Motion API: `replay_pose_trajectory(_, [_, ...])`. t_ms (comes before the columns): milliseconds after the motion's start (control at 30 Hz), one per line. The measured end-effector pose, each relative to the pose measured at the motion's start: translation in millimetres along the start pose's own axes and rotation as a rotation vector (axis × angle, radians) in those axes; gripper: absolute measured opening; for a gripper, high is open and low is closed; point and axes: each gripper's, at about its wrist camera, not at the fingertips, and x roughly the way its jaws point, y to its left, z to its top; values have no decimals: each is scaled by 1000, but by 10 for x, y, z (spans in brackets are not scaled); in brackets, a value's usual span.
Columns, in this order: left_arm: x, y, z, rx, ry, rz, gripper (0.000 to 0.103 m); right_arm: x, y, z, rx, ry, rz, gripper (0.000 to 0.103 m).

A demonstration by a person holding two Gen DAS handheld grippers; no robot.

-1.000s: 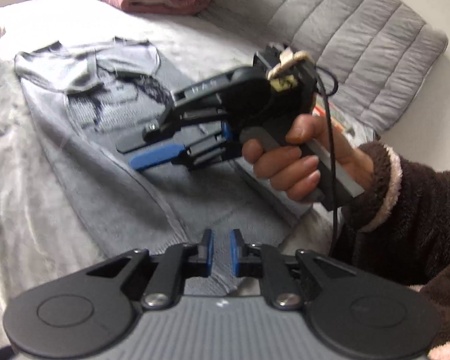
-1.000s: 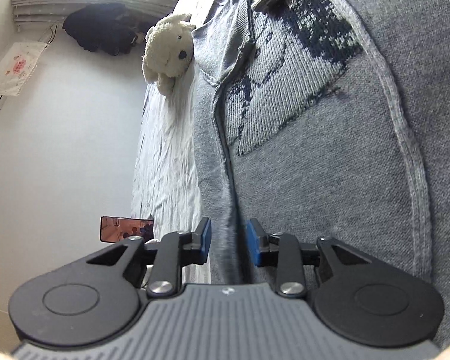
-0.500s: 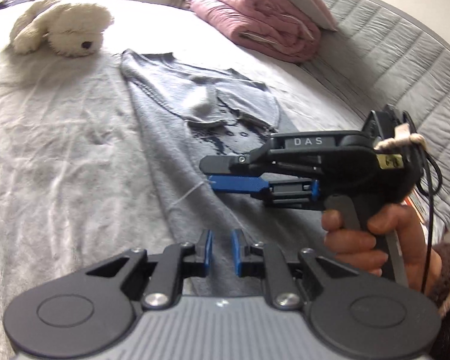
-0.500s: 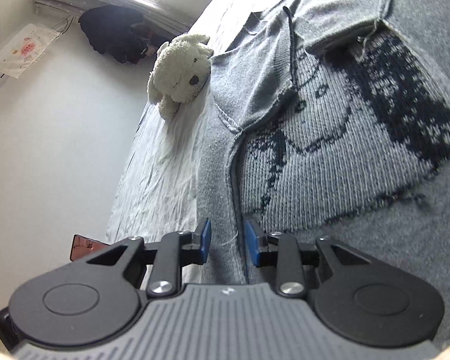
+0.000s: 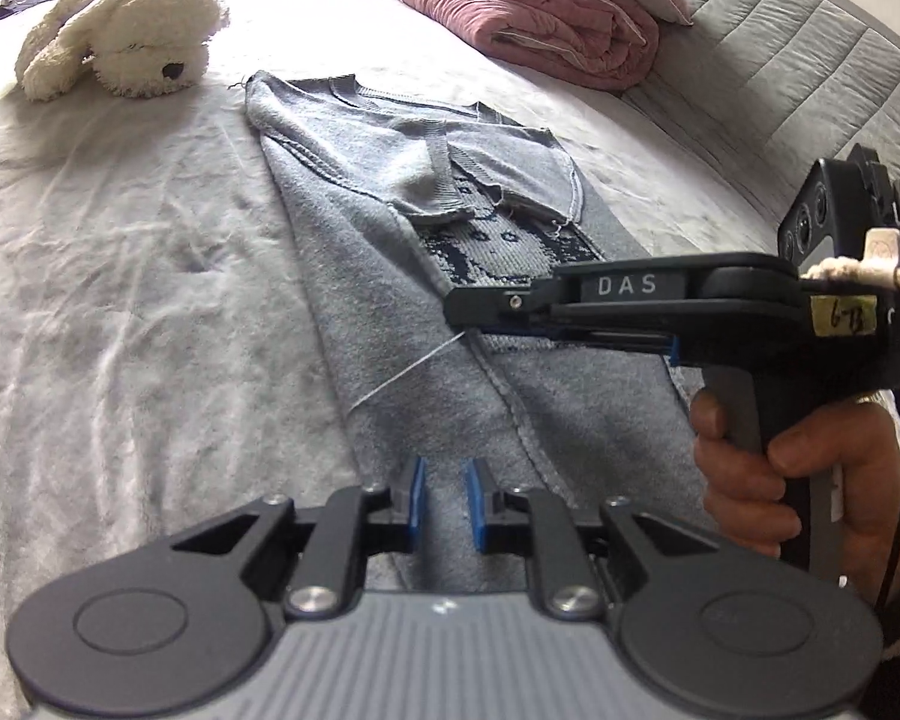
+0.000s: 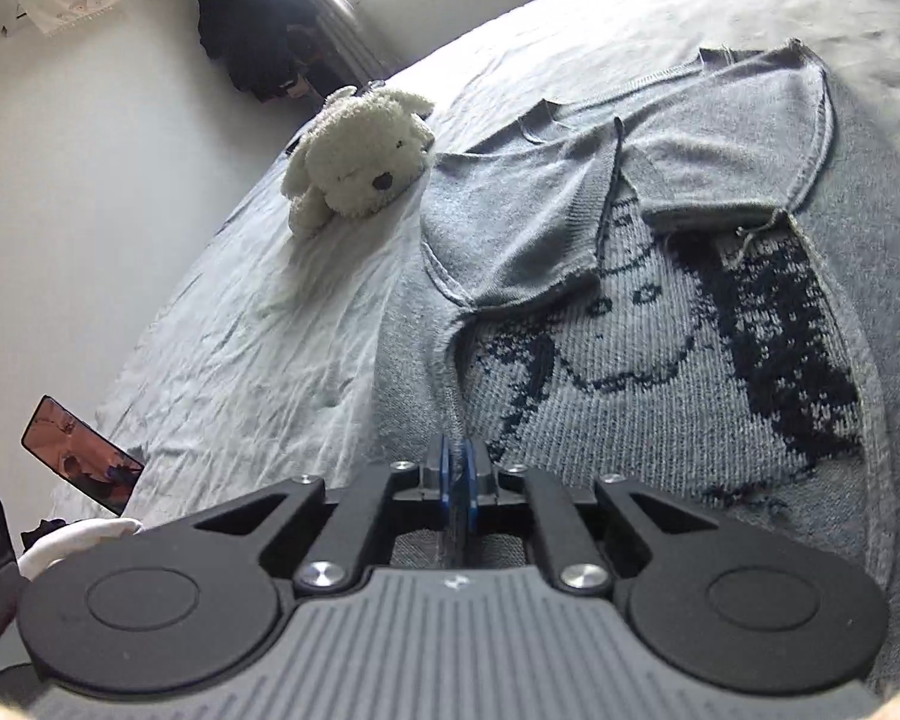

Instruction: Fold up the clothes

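Observation:
A grey knit sweater (image 5: 390,276) with a dark picture on its chest lies flat on the bed, sleeves folded in over the chest. In the left wrist view my left gripper (image 5: 444,495) sits low over the sweater's lower left part, open by a narrow gap with grey knit showing between the pads. A hand (image 5: 780,480) holds my right gripper (image 5: 459,315), which comes in from the right and is pinched on the raised seam fold at mid sweater. In the right wrist view the right gripper (image 6: 457,480) is shut on that fold of the sweater (image 6: 660,360).
A white plush dog (image 5: 120,30) lies near the sweater's collar, also in the right wrist view as plush dog (image 6: 360,150). A folded pink quilt (image 5: 540,6) and a grey padded headboard (image 5: 810,60) are behind. A phone (image 6: 81,462) lies at the bed's edge.
The right gripper went from open around the seam fold to shut on it. Both views swung round and lower toward the bed. The left gripper's gap stayed the same.

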Motion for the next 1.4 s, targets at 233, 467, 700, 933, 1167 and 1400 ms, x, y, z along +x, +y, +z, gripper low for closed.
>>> replay_pose_trajectory(233, [-33, -18, 186, -36, -113, -28, 15, 44, -115, 190, 62, -23, -47, 42])
replay_pose_trajectory(467, [216, -116, 252, -31, -98, 5, 15, 98, -173, 350, 77, -62, -107, 36])
replay_pose_trajectory(700, [296, -133, 240, -12, -81, 11, 15, 175, -83, 432, -29, -139, -198, 6])
replay_pose_trajectory(933, [305, -185, 229, 22, -55, -18, 15, 248, -120, 476, -87, -146, -286, 10])
replay_pose_trajectory(1167, [246, -172, 243, 14, -83, -16, 16, -10, -119, 476, -58, -110, -228, 33])
replay_pose_trajectory(1400, [208, -182, 309, 52, -104, 40, 16, -196, -143, 678, -73, -95, -189, 35])
